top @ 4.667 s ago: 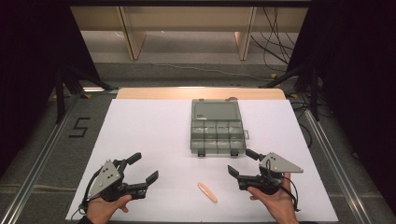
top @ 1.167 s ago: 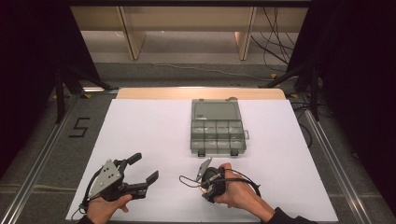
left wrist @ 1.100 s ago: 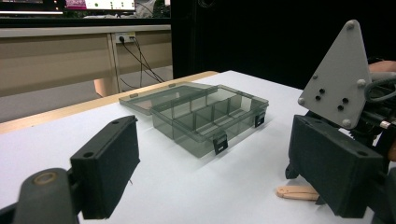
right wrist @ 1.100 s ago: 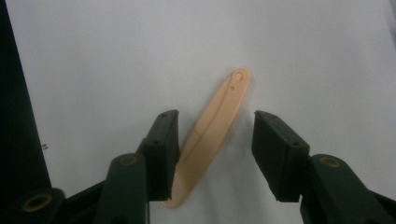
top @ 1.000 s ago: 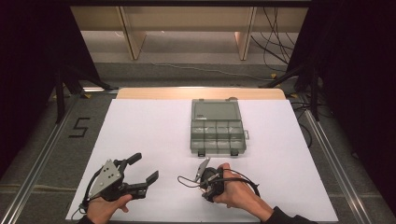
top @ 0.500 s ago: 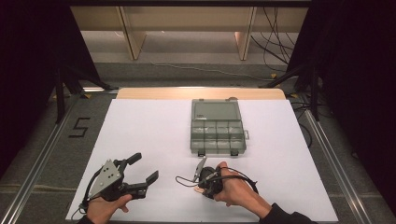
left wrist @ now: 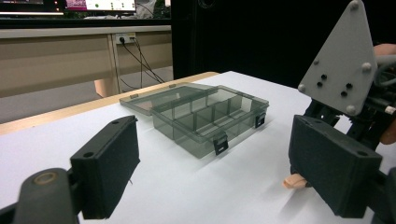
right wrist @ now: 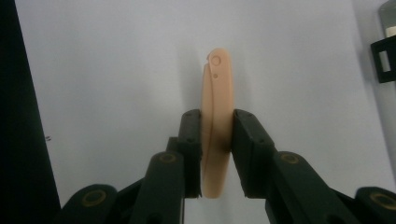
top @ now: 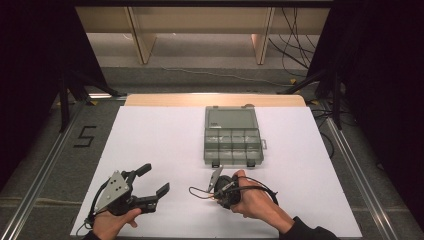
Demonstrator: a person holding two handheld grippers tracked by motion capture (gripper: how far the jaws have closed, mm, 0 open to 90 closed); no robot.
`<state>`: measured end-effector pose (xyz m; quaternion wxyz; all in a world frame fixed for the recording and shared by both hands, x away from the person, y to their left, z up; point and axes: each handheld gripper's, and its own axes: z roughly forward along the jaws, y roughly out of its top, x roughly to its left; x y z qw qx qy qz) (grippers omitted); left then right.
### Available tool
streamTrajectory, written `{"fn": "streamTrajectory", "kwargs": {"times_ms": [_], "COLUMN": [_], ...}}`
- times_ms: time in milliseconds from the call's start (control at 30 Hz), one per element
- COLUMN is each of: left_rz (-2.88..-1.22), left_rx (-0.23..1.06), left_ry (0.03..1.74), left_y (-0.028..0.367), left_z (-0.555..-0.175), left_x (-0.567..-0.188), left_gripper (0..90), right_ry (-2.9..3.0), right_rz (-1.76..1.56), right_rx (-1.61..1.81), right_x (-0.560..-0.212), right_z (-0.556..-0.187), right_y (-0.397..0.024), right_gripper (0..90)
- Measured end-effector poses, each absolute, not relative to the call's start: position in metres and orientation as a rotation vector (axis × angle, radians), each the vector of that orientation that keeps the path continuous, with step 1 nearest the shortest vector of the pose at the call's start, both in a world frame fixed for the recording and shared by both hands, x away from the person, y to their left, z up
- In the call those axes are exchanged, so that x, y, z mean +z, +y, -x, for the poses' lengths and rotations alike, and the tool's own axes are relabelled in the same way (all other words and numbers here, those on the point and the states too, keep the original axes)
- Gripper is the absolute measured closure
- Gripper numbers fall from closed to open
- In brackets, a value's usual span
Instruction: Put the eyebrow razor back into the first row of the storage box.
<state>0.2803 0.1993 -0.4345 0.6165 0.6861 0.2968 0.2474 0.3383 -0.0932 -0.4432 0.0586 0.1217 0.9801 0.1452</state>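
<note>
Left hand-held gripper (top: 152, 180) sits near desk's front-left corner, jaws wide apart w/ nothing between them, pointing toward desk centre. Right hand-held gripper (right wrist: 216, 135), at front edge approx mid-desk, is pointed down at the white desk (top: 160, 140); its jaws just closed and are now clamped on a slim peach-coloured folding tool (right wrist: 216, 126), pads pressing both flat sides. Tool lies on desk surface, near front edge. Behind it, toward desk's back edge, a smoky clear compartment box (top: 232, 145) w/ lid open.
</note>
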Motion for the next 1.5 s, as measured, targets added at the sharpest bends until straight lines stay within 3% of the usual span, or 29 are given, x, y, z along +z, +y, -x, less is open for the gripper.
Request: {"fn": "streamTrajectory", "kwargs": {"times_ms": [700, 1500], "left_rz": [-1.576, -1.574], "left_rx": [0.569, 0.565], "left_ry": [0.683, 0.686], "left_y": [0.200, 0.199], "left_z": [-0.281, -0.280], "left_x": [-0.435, -0.434], "left_gripper": [16.1, 16.2], "right_ry": [2.836, 2.755], "right_rz": [-0.386, -0.439], "right_rx": [0.589, 0.638], "right_x": [-0.396, -0.377], "right_z": [-0.370, -0.405], "right_y": [-0.104, -0.115], "right_gripper": [74.2, 74.2]}}
